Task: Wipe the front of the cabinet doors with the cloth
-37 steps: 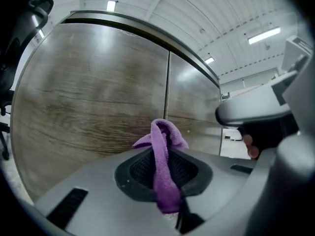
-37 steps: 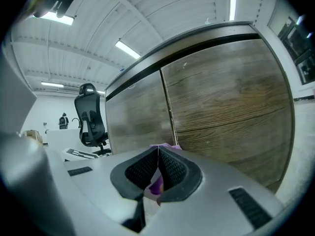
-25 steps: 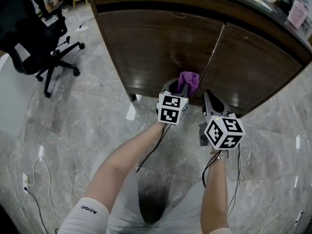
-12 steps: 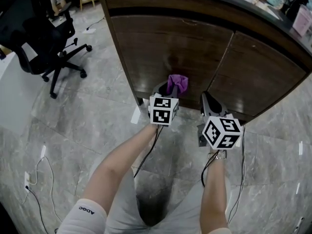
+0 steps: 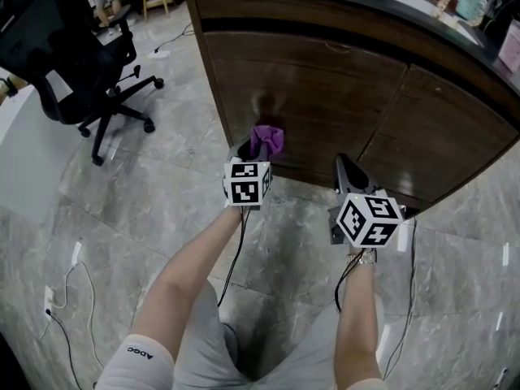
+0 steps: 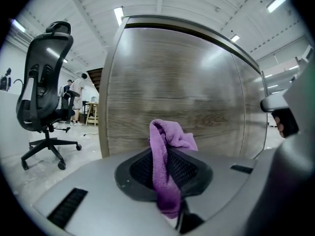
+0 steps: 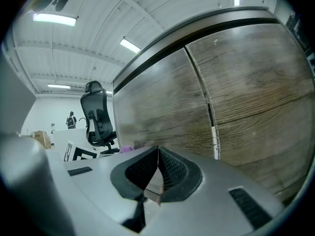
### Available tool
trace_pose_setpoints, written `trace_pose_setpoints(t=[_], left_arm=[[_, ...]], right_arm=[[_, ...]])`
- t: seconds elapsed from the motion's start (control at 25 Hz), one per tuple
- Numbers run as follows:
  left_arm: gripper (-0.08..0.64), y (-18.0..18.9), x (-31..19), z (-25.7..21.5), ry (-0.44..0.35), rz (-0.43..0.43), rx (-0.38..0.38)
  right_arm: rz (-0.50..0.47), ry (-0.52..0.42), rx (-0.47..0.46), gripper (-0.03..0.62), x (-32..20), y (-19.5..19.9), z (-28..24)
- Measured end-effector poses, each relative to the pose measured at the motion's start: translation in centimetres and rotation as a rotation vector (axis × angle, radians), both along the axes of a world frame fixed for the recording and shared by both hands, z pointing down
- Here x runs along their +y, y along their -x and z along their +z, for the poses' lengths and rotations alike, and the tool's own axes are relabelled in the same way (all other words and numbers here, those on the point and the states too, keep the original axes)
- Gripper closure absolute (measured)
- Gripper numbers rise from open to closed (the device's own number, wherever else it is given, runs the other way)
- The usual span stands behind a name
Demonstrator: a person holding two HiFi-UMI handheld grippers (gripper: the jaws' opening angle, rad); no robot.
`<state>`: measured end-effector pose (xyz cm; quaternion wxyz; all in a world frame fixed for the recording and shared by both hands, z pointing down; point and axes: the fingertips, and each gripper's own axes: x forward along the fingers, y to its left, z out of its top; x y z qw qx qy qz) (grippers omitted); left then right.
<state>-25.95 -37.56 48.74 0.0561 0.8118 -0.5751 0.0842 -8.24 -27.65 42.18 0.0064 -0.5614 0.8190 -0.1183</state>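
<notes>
Left gripper [image 5: 258, 146]: clamped on purple cloth [image 5: 267, 139], against cabinet door [image 5: 301, 96]. Right gripper [image 5: 344, 169]: pressed together, empty, near door.

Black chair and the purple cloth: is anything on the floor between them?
No. In the head view, only bare grey floor lies between the chair and the cloth held in the left gripper.
</notes>
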Motion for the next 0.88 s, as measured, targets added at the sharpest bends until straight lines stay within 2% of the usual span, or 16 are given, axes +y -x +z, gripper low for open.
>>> trace_pose_setpoints(t=[0.2,0.44,0.76,0.88], left_arm=[[0.505,4.1,-1.0,0.3,0.017,-0.076,0.007],[0.505,7.8,-1.7,0.5,0.043,-0.173,0.027],[0.505,10.5,-2.3,0.9,0.065,-0.283,-0.008],[0.505,11.8,-2.1,1.6,0.107,-0.356,0.021]], right_arm=[[-0.038,-0.001,0.025,0.563,-0.5,2.0,0.1],[-0.038,0.016,0.041,0.563,-0.8,2.5,0.9],[-0.039,0.015,0.048,0.563,-0.4,2.4,0.7],[-0.036,0.013,0.049,0.563,0.0,2.1,0.5]])
